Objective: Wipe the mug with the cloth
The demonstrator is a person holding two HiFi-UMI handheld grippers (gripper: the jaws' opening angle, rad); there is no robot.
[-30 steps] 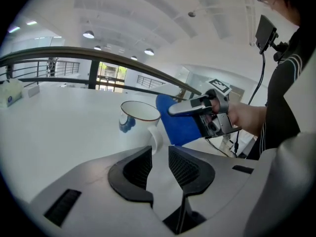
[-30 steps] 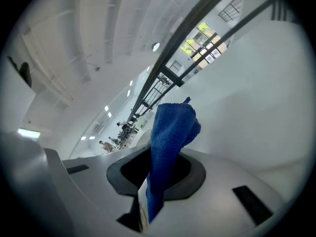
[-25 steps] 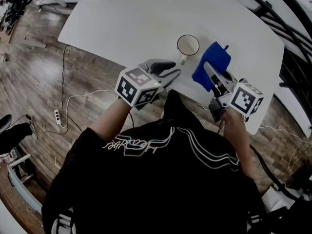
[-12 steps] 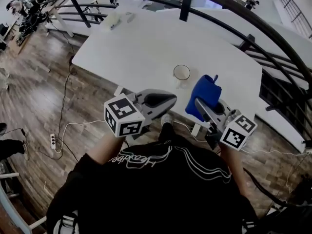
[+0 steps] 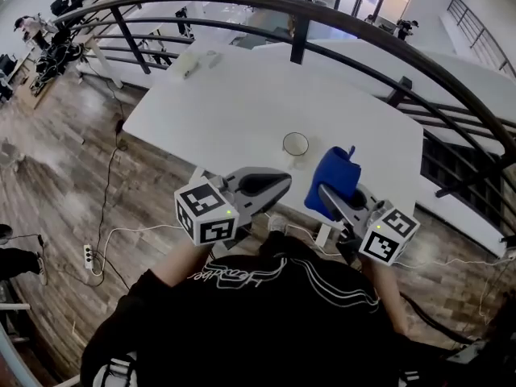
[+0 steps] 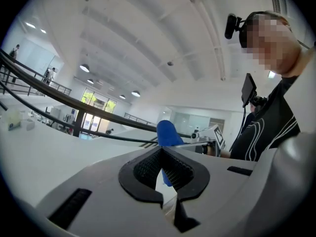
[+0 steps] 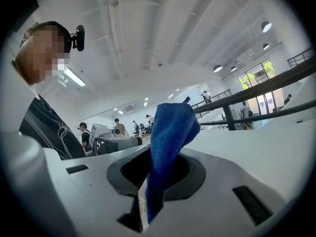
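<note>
Nearest me, my left tool (image 5: 282,182) is clenched on nothing. My right tool (image 5: 326,193) is clamped on the blue cloth (image 5: 334,182), and both tilt upward. Beyond them the mug (image 5: 296,145) stands upright on the white surface (image 5: 218,103), apart from the cloth. I judge wiping hasn't begun; next I'd steady the mug and bring the cloth down onto it.

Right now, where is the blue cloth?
In the head view, the blue cloth is clamped in the right gripper, over the table's near edge, right of the mug.
</note>
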